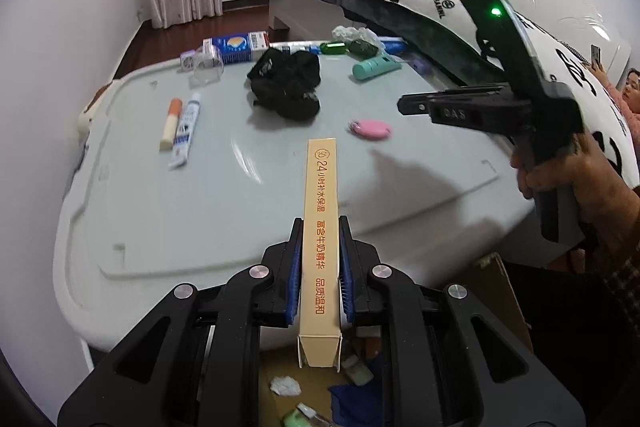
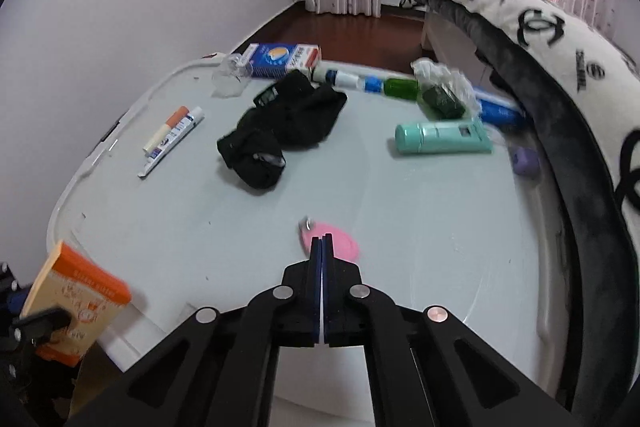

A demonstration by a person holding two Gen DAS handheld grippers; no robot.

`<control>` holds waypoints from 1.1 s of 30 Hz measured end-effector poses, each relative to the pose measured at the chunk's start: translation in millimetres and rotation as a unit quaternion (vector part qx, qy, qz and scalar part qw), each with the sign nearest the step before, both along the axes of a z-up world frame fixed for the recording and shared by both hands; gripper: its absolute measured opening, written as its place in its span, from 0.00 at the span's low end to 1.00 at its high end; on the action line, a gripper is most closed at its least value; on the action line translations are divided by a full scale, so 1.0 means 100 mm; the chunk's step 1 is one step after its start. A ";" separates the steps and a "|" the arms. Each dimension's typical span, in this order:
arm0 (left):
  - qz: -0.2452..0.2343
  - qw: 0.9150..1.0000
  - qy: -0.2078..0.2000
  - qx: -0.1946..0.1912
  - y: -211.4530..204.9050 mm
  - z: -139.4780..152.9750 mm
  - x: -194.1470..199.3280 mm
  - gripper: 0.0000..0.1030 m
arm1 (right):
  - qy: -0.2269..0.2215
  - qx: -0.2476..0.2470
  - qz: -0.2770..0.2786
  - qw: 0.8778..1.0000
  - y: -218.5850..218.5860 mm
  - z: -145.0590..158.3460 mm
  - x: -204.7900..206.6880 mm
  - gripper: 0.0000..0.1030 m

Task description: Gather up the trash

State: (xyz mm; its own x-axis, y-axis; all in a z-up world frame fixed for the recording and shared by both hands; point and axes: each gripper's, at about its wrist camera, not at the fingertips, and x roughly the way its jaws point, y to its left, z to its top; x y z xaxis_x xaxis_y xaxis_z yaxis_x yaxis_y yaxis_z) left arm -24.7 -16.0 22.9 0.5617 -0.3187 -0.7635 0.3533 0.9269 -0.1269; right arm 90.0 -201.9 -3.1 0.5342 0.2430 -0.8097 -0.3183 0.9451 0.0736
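Observation:
My left gripper (image 1: pixel 319 223) is shut on a long beige carton (image 1: pixel 320 195) with orange print, which sticks out forward over the near edge of the pale grey table (image 1: pixel 180 219). The same carton (image 2: pixel 76 299) shows at the lower left of the right wrist view. My right gripper (image 2: pixel 322 239) is shut with nothing between its pads, hovering just in front of a pink oval tag (image 2: pixel 340 245) that lies on the table. From the left wrist view the right gripper (image 1: pixel 404 103) hangs above and to the right of the pink tag (image 1: pixel 370 128).
On the table lie a black cloth (image 2: pixel 280 131), a teal tube (image 2: pixel 440 137), two small tubes (image 2: pixel 168 131), a blue-white carton (image 2: pixel 280 59), a clear cup (image 2: pixel 230 75) and a bagged green item (image 2: pixel 442 99). A patterned quilt (image 2: pixel 580 67) overhangs the right side. A cardboard box (image 1: pixel 500 291) with scraps sits below.

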 end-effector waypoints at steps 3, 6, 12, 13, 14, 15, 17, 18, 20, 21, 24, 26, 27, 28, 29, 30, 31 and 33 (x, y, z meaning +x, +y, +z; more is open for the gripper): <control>0.000 1.000 0.005 -0.008 -0.03 -0.01 -0.09 0.15 | -0.028 -0.039 0.008 0.999 0.03 -0.07 -0.02 0.59; -0.009 1.000 -0.001 -0.014 -0.10 0.02 -0.13 0.15 | -0.053 -0.089 0.032 0.994 0.16 -0.19 0.03 0.66; -0.019 1.000 -0.010 -0.011 -0.15 0.03 -0.10 0.15 | 0.003 -0.084 0.053 0.995 0.24 -0.53 0.37 0.43; -0.019 1.000 -0.010 -0.010 -0.14 0.02 -0.10 0.15 | 0.012 -0.062 0.047 0.997 0.20 -0.53 0.40 0.39; -0.019 1.000 -0.010 -0.010 -0.13 0.01 -0.09 0.15 | 0.025 -0.053 0.041 0.997 0.18 -0.53 0.44 0.39; -0.019 1.000 -0.008 -0.010 -0.12 0.00 -0.08 0.15 | 0.029 -0.055 0.040 0.997 0.18 -0.53 0.44 0.38; -0.017 1.000 -0.002 -0.014 -0.10 -0.02 -0.07 0.15 | 0.035 -0.057 0.038 0.997 0.18 -0.51 0.42 0.38; -0.017 1.000 0.003 -0.019 -0.09 -0.03 -0.06 0.15 | 0.035 -0.056 0.036 0.997 0.18 -0.50 0.40 0.38; -0.016 1.000 0.002 -0.025 -0.08 -0.01 -0.06 0.15 | 0.029 -0.057 0.040 0.997 0.20 -0.45 0.35 0.38; -0.017 1.000 0.001 -0.024 -0.07 0.00 -0.06 0.15 | 0.025 -0.055 0.042 0.997 0.20 -0.41 0.32 0.38; -0.015 1.000 0.001 -0.025 -0.06 0.00 -0.06 0.15 | 0.005 -0.052 0.048 0.997 0.24 -0.21 0.17 0.38; -0.014 1.000 0.003 -0.022 -0.04 -0.02 -0.07 0.15 | -0.009 -0.050 0.056 0.997 0.26 -0.06 0.01 0.38; -0.016 1.000 0.002 -0.017 -0.04 -0.02 -0.09 0.16 | -0.014 -0.051 0.062 0.997 0.28 0.02 -0.08 0.38; -0.015 1.000 0.000 -0.012 -0.03 -0.01 -0.12 0.15 | -0.019 -0.053 0.067 0.996 0.29 0.08 -0.18 0.38; -0.015 1.000 -0.002 -0.007 -0.03 0.00 -0.15 0.15 | -0.024 -0.050 0.073 0.996 0.30 0.17 -0.34 0.38; -0.015 1.000 -0.001 -0.005 -0.02 0.01 -0.19 0.15 | -0.023 -0.040 0.076 0.996 0.29 0.23 -0.52 0.38; -0.015 1.000 0.000 -0.004 0.00 0.03 -0.26 0.15 | -0.020 -0.034 0.082 0.996 0.29 0.27 -0.72 0.38; -0.016 1.000 0.002 0.000 0.03 0.03 -0.41 0.16 | -0.015 -0.036 0.089 0.995 0.27 0.27 -1.07 0.38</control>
